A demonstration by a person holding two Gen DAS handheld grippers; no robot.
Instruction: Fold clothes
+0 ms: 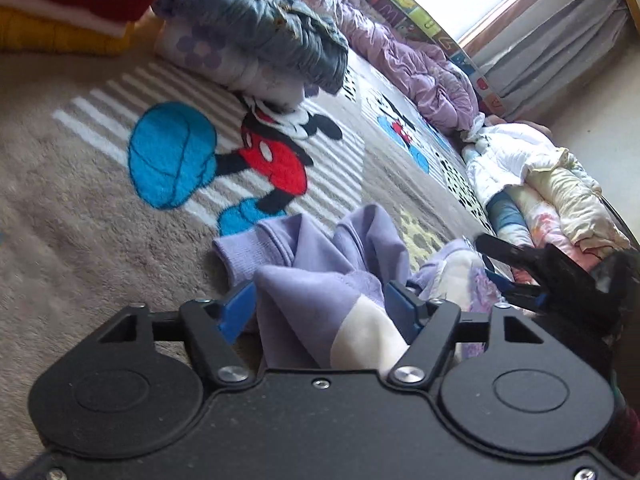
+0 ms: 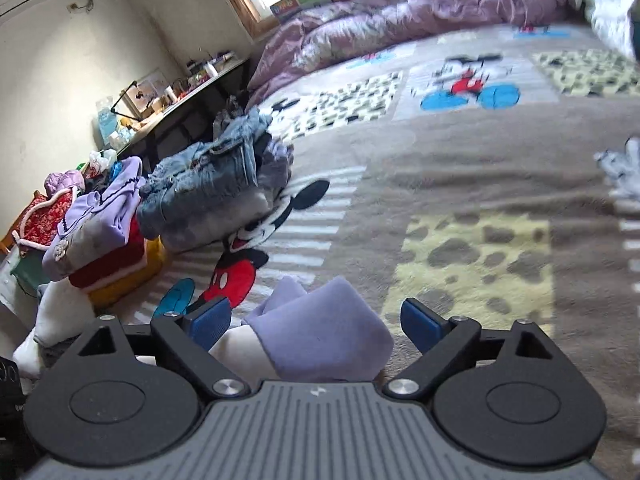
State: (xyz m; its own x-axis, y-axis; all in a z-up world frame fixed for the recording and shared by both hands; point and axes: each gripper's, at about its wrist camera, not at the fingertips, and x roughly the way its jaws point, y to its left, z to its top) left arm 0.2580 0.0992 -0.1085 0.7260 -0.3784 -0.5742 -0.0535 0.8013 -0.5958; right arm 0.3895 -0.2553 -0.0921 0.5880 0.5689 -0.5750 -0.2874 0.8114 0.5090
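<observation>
The soft lilac fleece garment (image 1: 320, 256) with its ribbed cuff and cream inner panel lies bunched at the lower centre of the left wrist view, resting on the plush grey-brown cartoon-mouse blanket (image 1: 80, 216) that covers the bed. The left gripper (image 1: 320, 300) has its blue-padded fingers (image 1: 236, 308) set either side of the bundled cloth, the fabric filling the gap between them; I cannot tell whether they press it. In the right wrist view, the right gripper (image 2: 316, 316) has its blue fingers (image 2: 420, 324) spread wide, a fold of the same lilac fleece (image 2: 328, 332) lying loosely between them without touching either pad.

Upper left in the left wrist view sits a folded stack topped by faded blue denim (image 1: 272, 28) over a white piece printed with a purple flower. Beyond it a crumpled, shiny mauve quilt (image 1: 404, 52) runs along the far edge. At the right edge lies a heap of white and pastel clothes (image 1: 532, 184). No writing is legible anywhere.
</observation>
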